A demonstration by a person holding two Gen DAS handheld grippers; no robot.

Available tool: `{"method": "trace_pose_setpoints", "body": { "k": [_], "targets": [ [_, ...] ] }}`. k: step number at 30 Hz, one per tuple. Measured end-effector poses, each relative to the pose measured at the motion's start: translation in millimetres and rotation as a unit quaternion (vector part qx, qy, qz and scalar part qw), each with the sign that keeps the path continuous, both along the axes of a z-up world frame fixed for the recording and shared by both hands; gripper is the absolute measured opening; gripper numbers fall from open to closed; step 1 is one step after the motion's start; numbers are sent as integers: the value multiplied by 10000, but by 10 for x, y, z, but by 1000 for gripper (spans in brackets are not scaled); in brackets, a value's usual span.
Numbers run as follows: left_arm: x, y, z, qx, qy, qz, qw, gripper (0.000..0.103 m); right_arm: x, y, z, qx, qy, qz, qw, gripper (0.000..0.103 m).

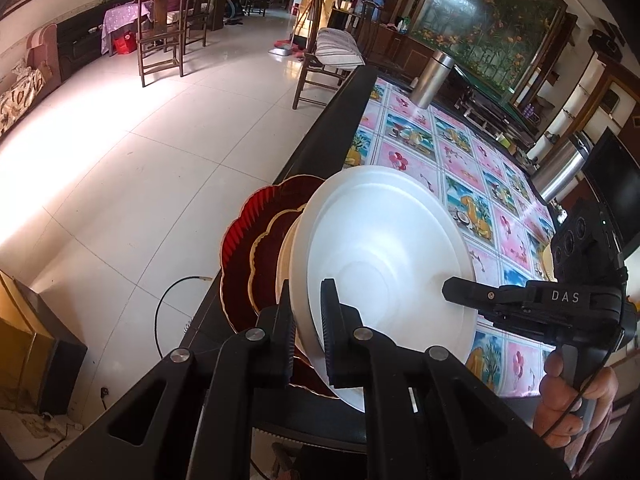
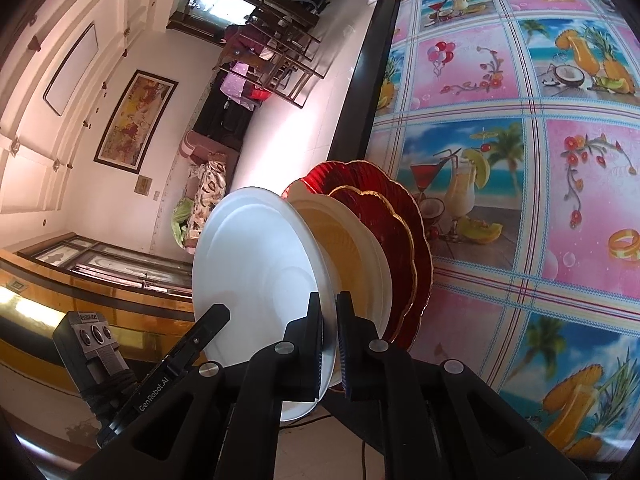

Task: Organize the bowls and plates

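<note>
With both the left hand-held gripper [image 1: 306,316] and right hand-held gripper [image 2: 330,334] clamped on the round white ceramic plate's [image 1: 384,248] rim above the red scalloped gold-edged plates [image 2: 404,216] at the bench [image 2: 520,160] edge, we should lower it level and centred.

My white plate [image 1: 384,248] looks smooth, glossy; red plate [image 1: 240,248] ribbed, shiny, gold-edged. Tablecloth [image 2: 520,160] glossy printed plastic. 2 flasks [image 1: 434,78] brushed metal. My grippers matt black plastic.
</note>
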State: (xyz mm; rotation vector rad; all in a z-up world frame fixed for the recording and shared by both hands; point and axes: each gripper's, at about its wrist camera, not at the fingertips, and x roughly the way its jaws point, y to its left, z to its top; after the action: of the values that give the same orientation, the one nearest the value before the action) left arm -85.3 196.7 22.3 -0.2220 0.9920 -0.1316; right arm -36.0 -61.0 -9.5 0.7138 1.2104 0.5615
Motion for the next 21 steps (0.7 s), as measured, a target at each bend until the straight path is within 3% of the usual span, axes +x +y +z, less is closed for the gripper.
{"method": "trace_pose_setpoints", "body": {
  "k": [3, 9, 14, 21],
  "targets": [
    [86, 47, -26, -160, 221, -167, 9995, 14, 42, -15, 13, 69, 149, -27, 9999, 10],
    [158, 53, -139, -36, 566, -334, 9978, 18, 105, 31, 134, -266, 22, -35, 9996, 13],
    [134, 111, -137, -14, 638, -417, 9971, 18, 167, 32, 113, -529, 63, -121, 9985, 13],
    [94, 141, -99, 86, 597, -462, 9971, 18, 162, -83, 175, -538, -61, -275, 9982, 13]
  ]
}}
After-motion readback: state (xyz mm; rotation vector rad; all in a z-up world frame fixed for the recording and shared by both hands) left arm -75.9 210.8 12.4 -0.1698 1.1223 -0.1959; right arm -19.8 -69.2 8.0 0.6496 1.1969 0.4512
